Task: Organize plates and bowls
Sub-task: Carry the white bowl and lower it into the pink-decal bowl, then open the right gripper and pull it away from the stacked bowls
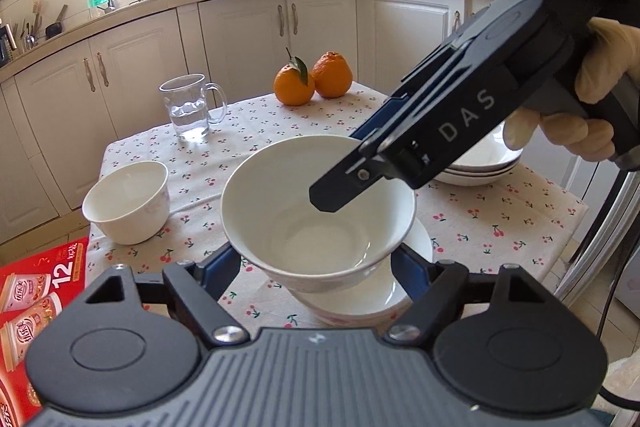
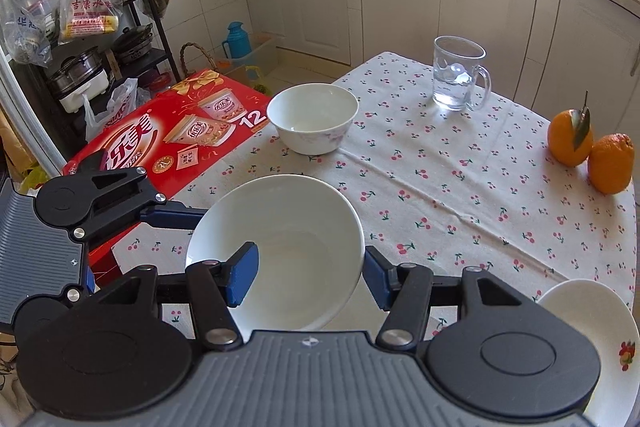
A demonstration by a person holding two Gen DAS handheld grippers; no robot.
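Clearly the risk lies with the wide white ceramic bowl [image 1: 318, 205], which is pinched at its rim by the right gripper [image 2: 308, 277]: one blue pad sits inside the wall, the other outside, jaws closed tight on that thin edge. It hangs tilted over a second white ceramic bowl with a faint floral band [image 1: 372, 297] that rests on the cherry-print tabletop [image 1: 500, 223]; whether the two touch I cannot tell. A rim pinch on glazed ceramic is a poor hold, so a quick swing or roll of the wrist could let the bowl pivot or slip, chipping the one beneath.

The left gripper [image 1: 320, 273] has its jaws partly open, straddling the bowls from either side; I cannot see its pads pressing on anything. If it closes off-centre it could knock the lower bowl sideways.

A smaller white bowl [image 2: 312, 117] waits near the tabletop edge beside a red printed carton [image 2: 168, 143], well apart. A stack of white plates [image 1: 486, 161] sits behind the right gripper, close enough for its body to clip them. The glass mug of water [image 2: 458, 75] stands farther off.
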